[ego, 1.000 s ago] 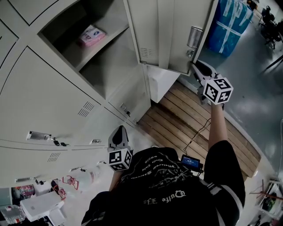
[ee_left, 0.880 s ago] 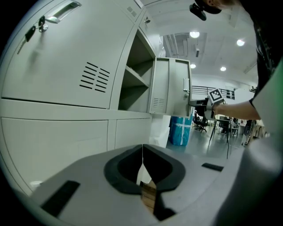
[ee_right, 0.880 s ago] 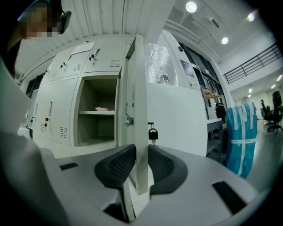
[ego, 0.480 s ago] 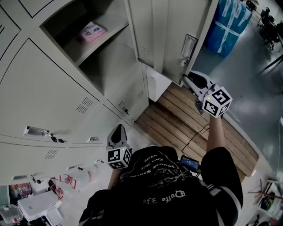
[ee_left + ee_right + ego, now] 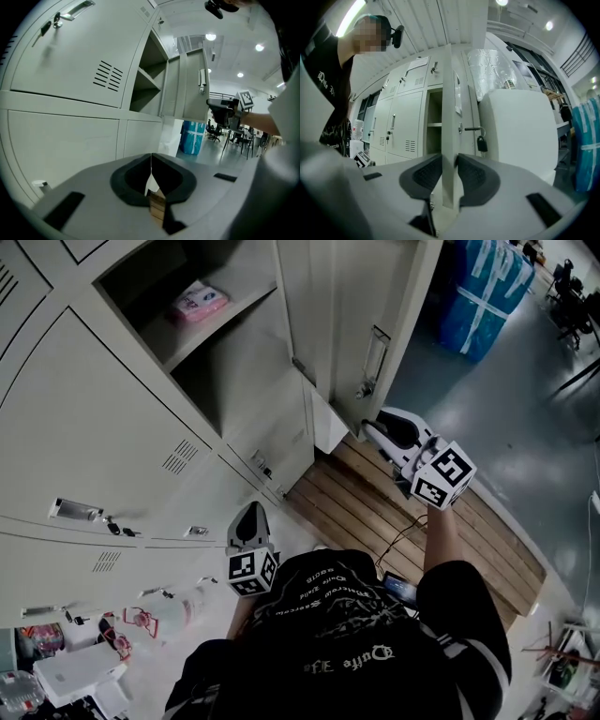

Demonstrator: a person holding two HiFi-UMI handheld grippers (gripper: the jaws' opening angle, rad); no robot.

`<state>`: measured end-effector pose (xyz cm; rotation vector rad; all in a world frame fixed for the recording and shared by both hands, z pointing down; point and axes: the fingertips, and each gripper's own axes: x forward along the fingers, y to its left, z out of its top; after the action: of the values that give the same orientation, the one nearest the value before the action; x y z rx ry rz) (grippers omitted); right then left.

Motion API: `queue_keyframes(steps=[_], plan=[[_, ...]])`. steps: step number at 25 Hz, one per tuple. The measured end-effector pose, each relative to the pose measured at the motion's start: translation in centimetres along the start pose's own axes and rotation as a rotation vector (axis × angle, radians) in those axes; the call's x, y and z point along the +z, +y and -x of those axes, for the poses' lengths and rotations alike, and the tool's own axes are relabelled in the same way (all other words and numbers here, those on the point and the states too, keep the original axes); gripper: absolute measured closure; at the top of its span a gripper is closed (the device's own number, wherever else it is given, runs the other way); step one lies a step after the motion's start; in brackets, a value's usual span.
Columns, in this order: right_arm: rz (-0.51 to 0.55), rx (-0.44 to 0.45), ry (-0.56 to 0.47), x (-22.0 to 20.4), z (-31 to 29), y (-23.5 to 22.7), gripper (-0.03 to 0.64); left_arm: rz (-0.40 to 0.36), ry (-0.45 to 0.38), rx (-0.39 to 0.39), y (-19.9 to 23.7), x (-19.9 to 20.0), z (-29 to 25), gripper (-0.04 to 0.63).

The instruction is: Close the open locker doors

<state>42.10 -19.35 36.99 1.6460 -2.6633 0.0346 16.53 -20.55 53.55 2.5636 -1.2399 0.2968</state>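
The open locker door [image 5: 347,324] stands out from the grey lockers, swung partway toward its compartment [image 5: 234,371], where a pink packet [image 5: 199,304] lies on the upper shelf. My right gripper [image 5: 368,432] is at the door's free edge below the handle. In the right gripper view that edge [image 5: 448,117] sits between the pads of my right gripper [image 5: 449,161], which close on it; the jaws have just been opening slightly. A padlock [image 5: 481,143] hangs from the door's hasp. My left gripper [image 5: 251,514] hangs low in front of the closed lockers, shut and empty [image 5: 151,164].
Closed locker doors with keys in their locks [image 5: 112,526] fill the left. A wooden pallet [image 5: 422,512] lies on the floor below the open door, and a blue wrapped bundle [image 5: 483,296] stands behind it. Bottles and a white box [image 5: 80,671] clutter the floor at lower left.
My right gripper has moved left with the door's edge, and the door has swung toward its compartment. The left gripper has stayed where it was.
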Motion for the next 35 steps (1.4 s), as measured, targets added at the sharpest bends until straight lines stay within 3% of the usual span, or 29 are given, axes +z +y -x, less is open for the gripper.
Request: queue_keyframes(steps=[9, 13, 24, 35], plan=[[0.016, 0.103, -0.027, 0.0, -3.0, 5.2, 0.492, 0.018, -0.020, 0.045, 1.3, 0.2, 0.7, 0.588], [0.041, 0.148, -0.024, -0.1, -4.4, 7.1, 0.512, 0.022, -0.023, 0.068, 2.1, 0.3, 1.0, 0.587], [0.001, 0.150, -0.094, -0.1, -9.1, 10.6, 0.526, 0.049, -0.026, 0.127, 3.9, -0.3, 2.1, 0.586], [0.001, 0.241, -0.093, -0.4, -14.8, 13.2, 0.534, 0.064, -0.030, 0.179, 6.4, 0.1, 2.8, 0.586]])
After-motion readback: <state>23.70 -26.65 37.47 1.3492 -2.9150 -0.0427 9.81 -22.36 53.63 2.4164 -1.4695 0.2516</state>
